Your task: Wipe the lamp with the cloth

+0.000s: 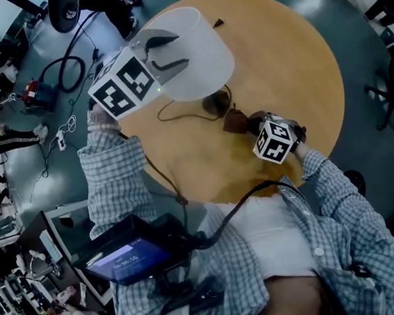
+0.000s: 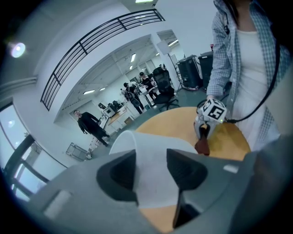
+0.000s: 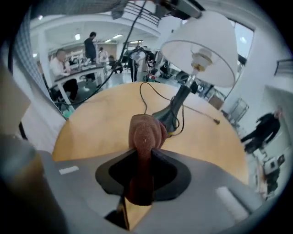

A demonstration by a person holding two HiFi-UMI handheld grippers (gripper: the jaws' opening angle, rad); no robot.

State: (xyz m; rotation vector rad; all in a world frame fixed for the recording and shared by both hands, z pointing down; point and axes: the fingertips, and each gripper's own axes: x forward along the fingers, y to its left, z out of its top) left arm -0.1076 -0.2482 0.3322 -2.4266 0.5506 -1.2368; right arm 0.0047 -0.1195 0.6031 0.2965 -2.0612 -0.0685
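My left gripper (image 1: 161, 52) has its jaws closed over the upper rim of the lamp (image 3: 183, 96)'s white shade (image 2: 153, 160): one jaw sits outside the wall, the other inside, with the thin wall pinched between them. The lamp stands on the round wooden table (image 1: 285, 60), its dark base (image 1: 216, 104) near the middle and its cord (image 3: 149, 93) looping across the wood.

My right gripper (image 3: 143, 169) points steeply down at the table, its jaws drawn in to a narrow gap and clamped on the brown cloth (image 3: 144, 132). The cloth is bunched up and sticks out past the jaw tips. It hangs just beside the base; I cannot tell whether it touches it.
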